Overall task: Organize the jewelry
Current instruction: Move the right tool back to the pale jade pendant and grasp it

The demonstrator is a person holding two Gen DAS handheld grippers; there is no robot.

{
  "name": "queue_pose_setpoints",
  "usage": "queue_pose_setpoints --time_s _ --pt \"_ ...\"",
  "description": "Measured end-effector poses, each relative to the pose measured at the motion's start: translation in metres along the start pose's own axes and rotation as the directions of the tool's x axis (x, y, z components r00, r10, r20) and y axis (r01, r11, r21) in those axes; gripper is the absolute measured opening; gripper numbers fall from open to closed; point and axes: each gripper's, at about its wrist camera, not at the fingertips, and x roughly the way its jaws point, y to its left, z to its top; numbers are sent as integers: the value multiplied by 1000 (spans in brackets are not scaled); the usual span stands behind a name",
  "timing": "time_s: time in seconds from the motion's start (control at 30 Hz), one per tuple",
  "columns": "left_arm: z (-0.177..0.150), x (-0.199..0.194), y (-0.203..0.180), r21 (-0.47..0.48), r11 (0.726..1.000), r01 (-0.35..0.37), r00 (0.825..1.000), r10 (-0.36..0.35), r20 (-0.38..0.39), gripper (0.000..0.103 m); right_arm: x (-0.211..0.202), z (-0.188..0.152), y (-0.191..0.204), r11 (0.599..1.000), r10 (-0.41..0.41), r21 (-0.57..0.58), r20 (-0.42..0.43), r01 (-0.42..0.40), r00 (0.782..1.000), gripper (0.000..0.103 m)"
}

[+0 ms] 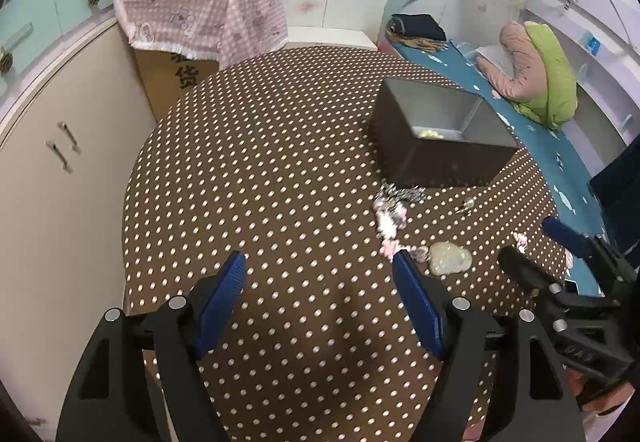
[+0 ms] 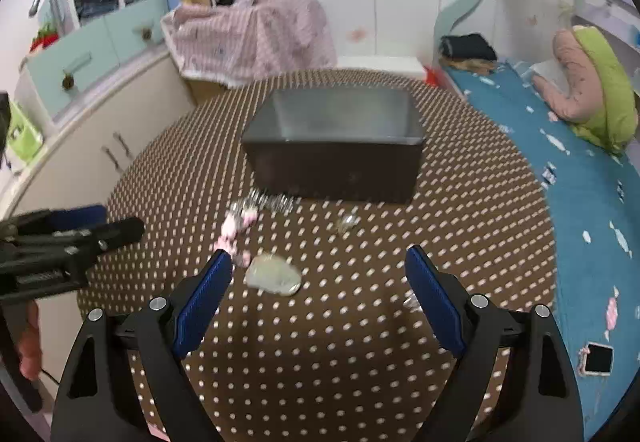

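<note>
Jewelry pile, pale bangle: on dotted desk before dark box. Right tool: released, empty, bangle just beside its left finger. Left tool: released, empty, jewelry beyond its right finger.

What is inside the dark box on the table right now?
The dark box is open-topped with a grey lining. The left wrist view shows something small and yellowish on its floor; the near wall hides the rest, and the right wrist view shows no contents.

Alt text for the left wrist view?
Open left tongs hover empty over a brown polka-dot table; jewelry and a pale bangle lie before a dark box. The right tongs enter at right.
</note>
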Motion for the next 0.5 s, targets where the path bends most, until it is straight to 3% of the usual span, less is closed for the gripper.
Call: queue_pose_setpoints --time_s 0.23,0.5 --pt "-7 7 10 -28 1000 10 999 -11 -35 73 34 -14 24 999 -8 -49 -85 4 996 86" --pt "-23 11 29 -90 996 14 998 -20 -63 74 49 -10 37 997 -25 -74 -98 18 995 85"
